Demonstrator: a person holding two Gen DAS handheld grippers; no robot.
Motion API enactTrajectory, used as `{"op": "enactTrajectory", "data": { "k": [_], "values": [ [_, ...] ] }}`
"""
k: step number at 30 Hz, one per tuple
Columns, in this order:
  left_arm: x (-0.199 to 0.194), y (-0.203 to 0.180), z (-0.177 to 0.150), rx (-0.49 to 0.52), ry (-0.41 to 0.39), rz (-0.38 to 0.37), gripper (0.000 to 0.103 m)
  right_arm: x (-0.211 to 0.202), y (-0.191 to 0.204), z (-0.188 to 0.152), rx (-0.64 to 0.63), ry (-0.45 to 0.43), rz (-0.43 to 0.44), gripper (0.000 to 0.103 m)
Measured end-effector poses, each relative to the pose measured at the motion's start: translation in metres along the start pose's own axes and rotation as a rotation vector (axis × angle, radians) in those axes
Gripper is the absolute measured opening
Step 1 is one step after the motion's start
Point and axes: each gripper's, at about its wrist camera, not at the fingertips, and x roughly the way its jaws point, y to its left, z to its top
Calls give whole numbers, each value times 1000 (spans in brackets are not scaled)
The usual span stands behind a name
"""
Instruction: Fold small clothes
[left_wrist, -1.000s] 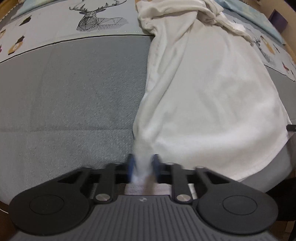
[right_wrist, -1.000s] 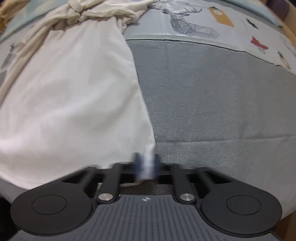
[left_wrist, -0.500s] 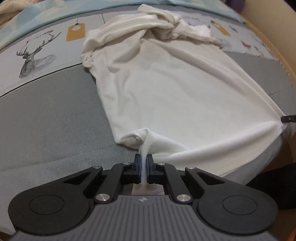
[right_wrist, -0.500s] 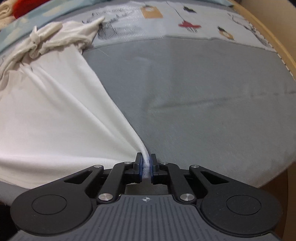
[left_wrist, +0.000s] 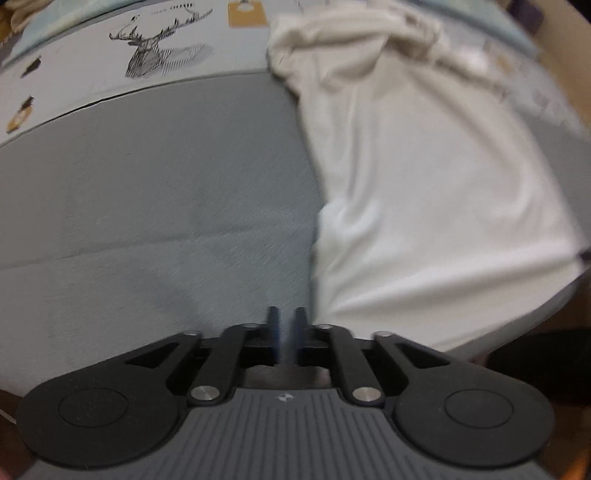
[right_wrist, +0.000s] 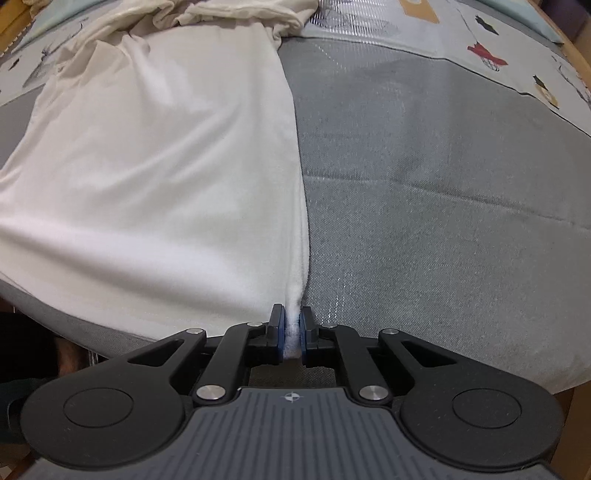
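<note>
Now that the left gripper (left_wrist: 284, 334) has let go of its hem corner, the white garment (left_wrist: 424, 192) lies spread on the grey bed cover (left_wrist: 147, 206), its bottom edge at the near side and its bunched sleeves and collar at the far side. Half a second ago both corners were pinched and the cloth was drawn taut between them; at this moment the left fingers stand slightly apart with nothing between them, just left of the garment's near-left edge, and this view is smeared by motion. The right gripper (right_wrist: 291, 334) is clamped on the near-right hem corner, a small tuft of white cloth showing between its blue pads (right_wrist: 281, 334). By this reading the spreading step is finishing, and no fold has been made; the far end looks to need smoothing first.

Count: one garment; two grippers, one holding and one empty; one grey cover. A printed sheet (left_wrist: 110, 62) lies beyond the cover, showing one deer's head (left_wrist: 147, 55) in the left view. A wooden bed edge (right_wrist: 576, 48) bounds the right.
</note>
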Motion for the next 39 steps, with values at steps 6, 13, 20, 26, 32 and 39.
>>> {"op": "enactTrajectory", "data": {
  "k": [6,13,20,26,32,39],
  "values": [
    [15,-26,-3,69,89,-36,39,-3,-6,-7,25,-14,-14,12],
    [1,-37,-10,159,82,-104,6,-14,-1,-7,25,-54,-25,6],
    [3,-30,-23,178,180,-11,8,-14,-35,-8,237,-14,34,6],
    [-20,-39,3,118,25,-62,13,-21,-4,-3,63,-72,-73,15],
    [27,-66,-5,204,173,10,18,-26,2,-5,42,-126,-20,26],
    [7,-72,29,88,-23,-36,34,-21,1,-4,44,-96,-59,29]
  ]
}}
